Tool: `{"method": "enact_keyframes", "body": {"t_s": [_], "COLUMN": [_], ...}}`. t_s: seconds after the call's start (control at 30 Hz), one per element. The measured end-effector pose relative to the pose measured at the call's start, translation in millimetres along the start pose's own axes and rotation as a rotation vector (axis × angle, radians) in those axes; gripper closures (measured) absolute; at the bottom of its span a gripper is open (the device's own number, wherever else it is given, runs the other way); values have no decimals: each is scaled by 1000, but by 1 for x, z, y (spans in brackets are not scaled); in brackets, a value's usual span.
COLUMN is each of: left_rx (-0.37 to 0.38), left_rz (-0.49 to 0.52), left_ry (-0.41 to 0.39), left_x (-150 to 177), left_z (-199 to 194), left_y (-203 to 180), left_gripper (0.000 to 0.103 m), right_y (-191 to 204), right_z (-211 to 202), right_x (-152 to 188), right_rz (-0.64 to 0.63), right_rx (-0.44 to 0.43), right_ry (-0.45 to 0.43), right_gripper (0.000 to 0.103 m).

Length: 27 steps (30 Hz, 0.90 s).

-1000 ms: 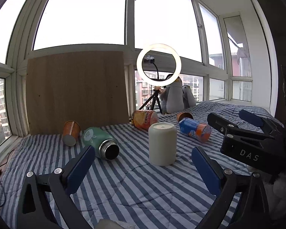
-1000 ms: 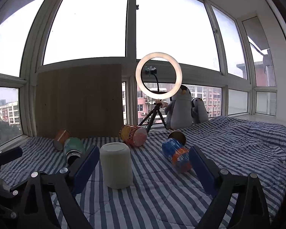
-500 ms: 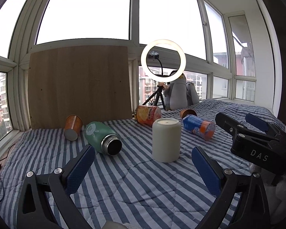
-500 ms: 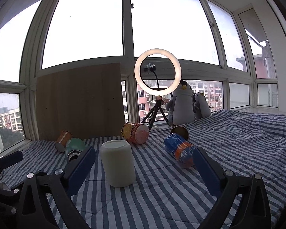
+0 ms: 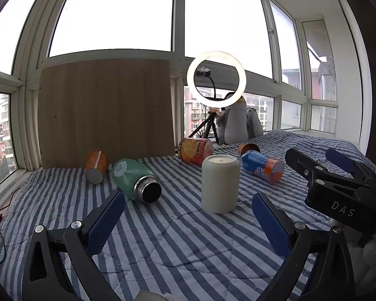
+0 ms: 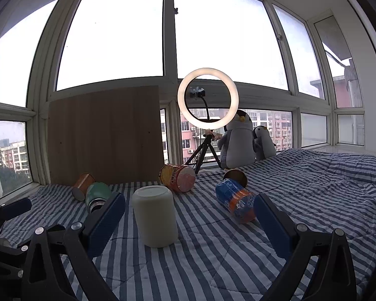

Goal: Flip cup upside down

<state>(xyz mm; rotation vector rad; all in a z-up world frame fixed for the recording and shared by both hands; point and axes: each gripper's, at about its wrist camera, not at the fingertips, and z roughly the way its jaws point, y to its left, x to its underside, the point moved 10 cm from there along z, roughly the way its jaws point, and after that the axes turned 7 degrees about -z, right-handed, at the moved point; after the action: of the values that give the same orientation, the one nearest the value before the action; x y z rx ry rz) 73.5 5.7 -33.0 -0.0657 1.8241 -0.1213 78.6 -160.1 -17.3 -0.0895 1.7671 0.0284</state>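
Both grippers are cut off at the bottom of their own views, so only the fingers and blue pads show. The right gripper, seen from the left wrist, is half lost at the frame's right edge against the dark. The left gripper shows in the right wrist view only as one blue pad and black struts in the lower-left corner. The small brown cup peeks out behind the blue can, mostly hidden. The rear penguin is partly covered by the front penguin. Print on the orange can is too small to read.

Compared with half a second ago, the scene is almost unchanged: the left view has drifted slightly, so the cup sits a touch further right, and nothing on the bed has moved.

The cup is cream, plain and cylindrical with rounded shoulders. It stands upright on the striped blanket, closed flat end up, mouth down. It stands clear of the green flask, which lies on its side to its left, and of the blue can to its right. An orange paper cup lies further left, before the board. The ring light glows behind.

Both grippers hang with their jaws spread wide, gripping nothing, with the cup ahead of them and untouched.
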Motion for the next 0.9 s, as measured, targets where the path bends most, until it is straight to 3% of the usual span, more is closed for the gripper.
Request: {"method": "enact_keyframes", "body": {"t_s": [0.9], "left_rx": [-2], "left_rz": [1], "left_ry": [4], "left_x": [2], "left_z": [0], "left_y": [-1], "left_gripper": [0], "right_y": [3], "right_z": [2], "right_x": [0], "right_rz": [-5], "right_rx": [-4], "right_ry": [6], "right_gripper": [2]}}
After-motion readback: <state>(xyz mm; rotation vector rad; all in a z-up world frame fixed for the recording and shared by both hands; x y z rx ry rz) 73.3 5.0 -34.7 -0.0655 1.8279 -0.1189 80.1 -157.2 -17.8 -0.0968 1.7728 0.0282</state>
